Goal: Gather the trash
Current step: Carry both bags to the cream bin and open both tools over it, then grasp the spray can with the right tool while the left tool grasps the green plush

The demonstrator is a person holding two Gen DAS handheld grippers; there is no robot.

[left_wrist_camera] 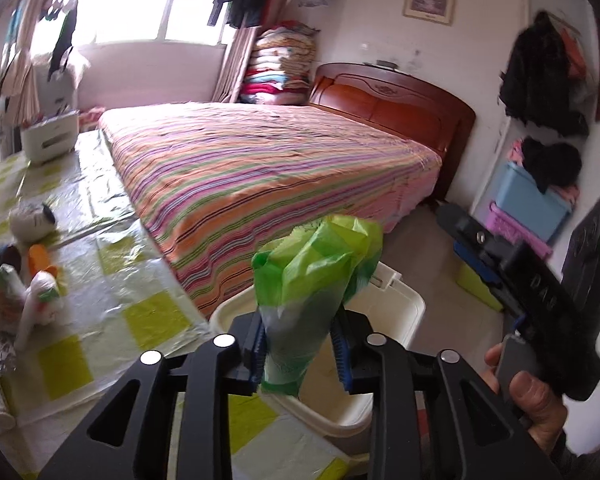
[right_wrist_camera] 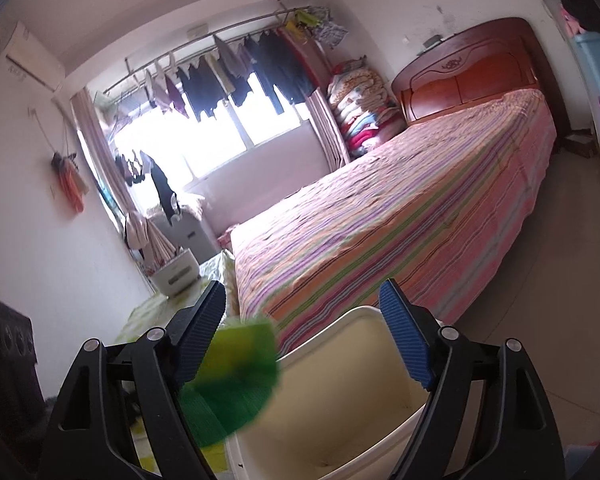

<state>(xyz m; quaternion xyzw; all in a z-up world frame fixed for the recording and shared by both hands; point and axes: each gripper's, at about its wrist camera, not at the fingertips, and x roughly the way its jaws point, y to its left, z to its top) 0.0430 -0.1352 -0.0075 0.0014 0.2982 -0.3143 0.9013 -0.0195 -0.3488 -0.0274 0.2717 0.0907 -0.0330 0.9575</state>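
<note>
The left gripper (left_wrist_camera: 300, 344) has a black frame of angular arms with triangular cut-outs, and round silver screws sit on the arm joints. Its fingers (left_wrist_camera: 256, 354) carry blue ribbed pads on the inner faces. The right gripper (right_wrist_camera: 304, 332) has the same build: black arms, silver screws, blue ribbed pads (right_wrist_camera: 406, 340). Its black body bears raised letters and a small green light. A hand (left_wrist_camera: 528, 396) grasps its grey handle.
</note>
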